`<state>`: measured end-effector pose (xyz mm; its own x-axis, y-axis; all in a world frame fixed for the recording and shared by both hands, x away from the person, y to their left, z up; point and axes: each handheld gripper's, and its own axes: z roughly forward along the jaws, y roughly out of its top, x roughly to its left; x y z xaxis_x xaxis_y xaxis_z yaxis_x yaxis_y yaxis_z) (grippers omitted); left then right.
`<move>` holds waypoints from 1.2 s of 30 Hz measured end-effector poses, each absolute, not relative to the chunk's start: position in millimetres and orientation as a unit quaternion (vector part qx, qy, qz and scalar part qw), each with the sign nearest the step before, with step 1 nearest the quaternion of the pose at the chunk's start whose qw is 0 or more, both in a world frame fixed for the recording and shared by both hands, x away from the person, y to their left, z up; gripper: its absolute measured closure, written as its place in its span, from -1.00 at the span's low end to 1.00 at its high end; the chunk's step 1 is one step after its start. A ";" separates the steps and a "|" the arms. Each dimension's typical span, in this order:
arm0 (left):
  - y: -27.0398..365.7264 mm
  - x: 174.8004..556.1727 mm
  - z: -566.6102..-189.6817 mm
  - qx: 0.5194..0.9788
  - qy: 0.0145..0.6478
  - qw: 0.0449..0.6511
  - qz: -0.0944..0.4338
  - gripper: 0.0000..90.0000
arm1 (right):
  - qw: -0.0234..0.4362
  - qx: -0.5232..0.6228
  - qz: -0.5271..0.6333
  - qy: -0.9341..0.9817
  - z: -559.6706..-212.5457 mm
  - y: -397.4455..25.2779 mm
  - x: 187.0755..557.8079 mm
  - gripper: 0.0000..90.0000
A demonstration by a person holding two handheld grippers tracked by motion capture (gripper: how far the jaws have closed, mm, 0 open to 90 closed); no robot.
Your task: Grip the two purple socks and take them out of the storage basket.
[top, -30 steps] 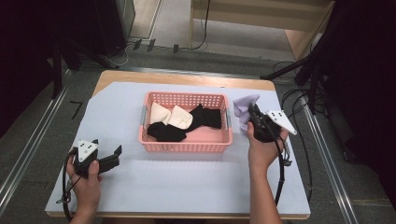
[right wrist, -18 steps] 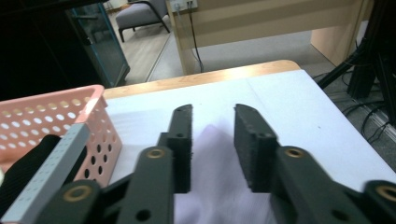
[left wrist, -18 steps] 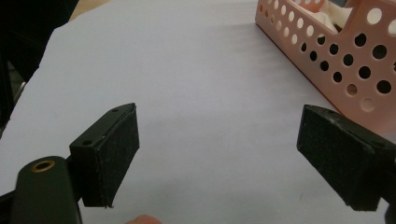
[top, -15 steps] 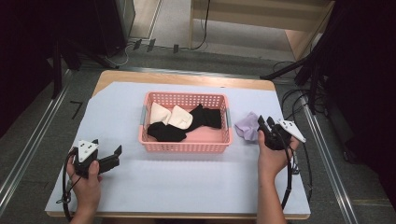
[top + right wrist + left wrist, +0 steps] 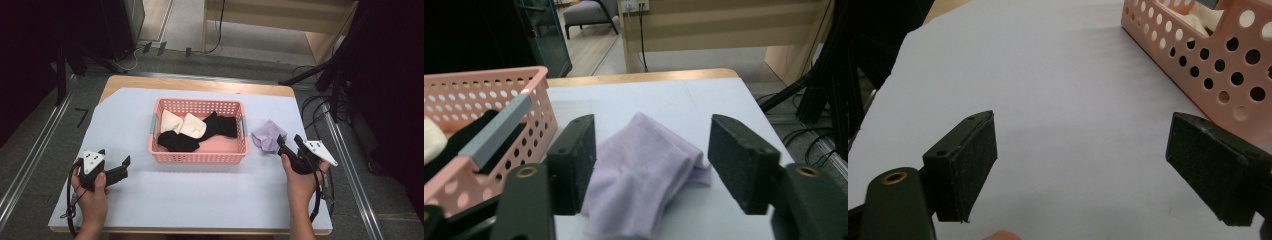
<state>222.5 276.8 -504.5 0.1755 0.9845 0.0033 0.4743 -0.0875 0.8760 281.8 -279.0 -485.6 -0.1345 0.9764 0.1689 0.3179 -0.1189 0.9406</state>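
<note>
High view, reading from my left: my left gripper rests on the white table cover near the front left edge, jaws spread wide with nothing between them, pointing toward the pink basket but well apart from the work. The basket sits mid-table with cream and black socks inside. Just beside its right wall lies the lilac sock, bunched on the cover, outside the basket. My right gripper sits just in front of it, jaws open and empty, tips pointing up the table at the sock. In the right gripper view the sock lies dead ahead between the two pads, its long axis running away from me and slightly right, the near end down between the jaws. I judge the right hand is the one to use: a short push forward and a close should catch the bunched middle.
</note>
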 end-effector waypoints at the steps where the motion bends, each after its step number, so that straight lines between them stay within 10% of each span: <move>1: 276.8 222.5 -504.5 0.661 0.552 0.389 0.328 -0.69 | 0.331 0.561 0.493 0.577 -486.6 -281.6 279.6 -0.30; 36: 276.9 221.0 -504.3 0.659 0.549 0.392 0.332 -0.69 | 0.325 0.593 0.457 0.577 -527.1 -359.7 194.7 -0.43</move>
<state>221.0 276.9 -504.3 0.1773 0.9841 0.0076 0.4628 -0.0902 0.8819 194.7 -359.7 -527.1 -0.0850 0.9823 0.1670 0.3872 -0.1218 0.9139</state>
